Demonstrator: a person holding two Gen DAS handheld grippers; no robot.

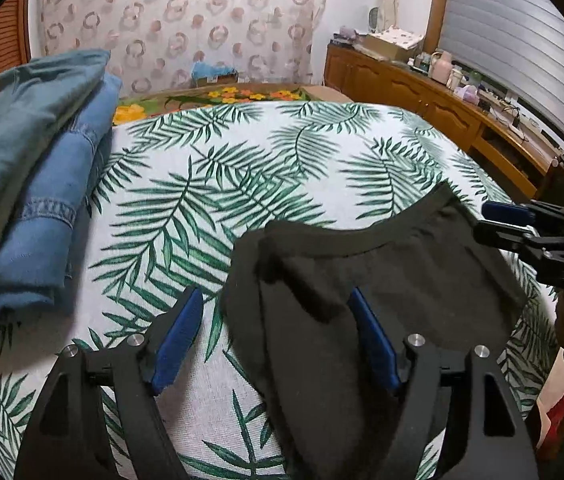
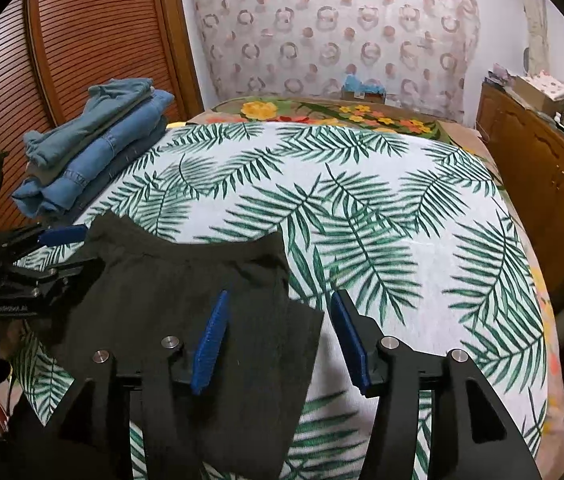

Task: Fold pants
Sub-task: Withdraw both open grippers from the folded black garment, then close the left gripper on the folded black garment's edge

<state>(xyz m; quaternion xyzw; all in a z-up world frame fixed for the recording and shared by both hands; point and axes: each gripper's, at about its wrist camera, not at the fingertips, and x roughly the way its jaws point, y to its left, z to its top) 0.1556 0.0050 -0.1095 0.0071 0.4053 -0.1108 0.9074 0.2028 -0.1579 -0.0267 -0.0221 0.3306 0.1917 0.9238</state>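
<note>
The black pants (image 1: 381, 280) are lying folded on the near part of the bed (image 1: 282, 168), waistband toward the far side, on the palm-leaf cover. The left gripper (image 1: 278, 336) is hovering over their left edge with its jaws standing wide and nothing pinched; one pad is sitting over the cloth, the other over bare cover. The right gripper (image 2: 278, 340) is hanging at the right edge, jaws parted as well and gripping nothing. This looks like a release after a fold; the next move probably calls for regrasping the near edge for another fold or lifting the bundle. A stack of folded jeans (image 2: 94, 144) is sitting at the far left, well apart, and nothing is blocking the way.
</note>
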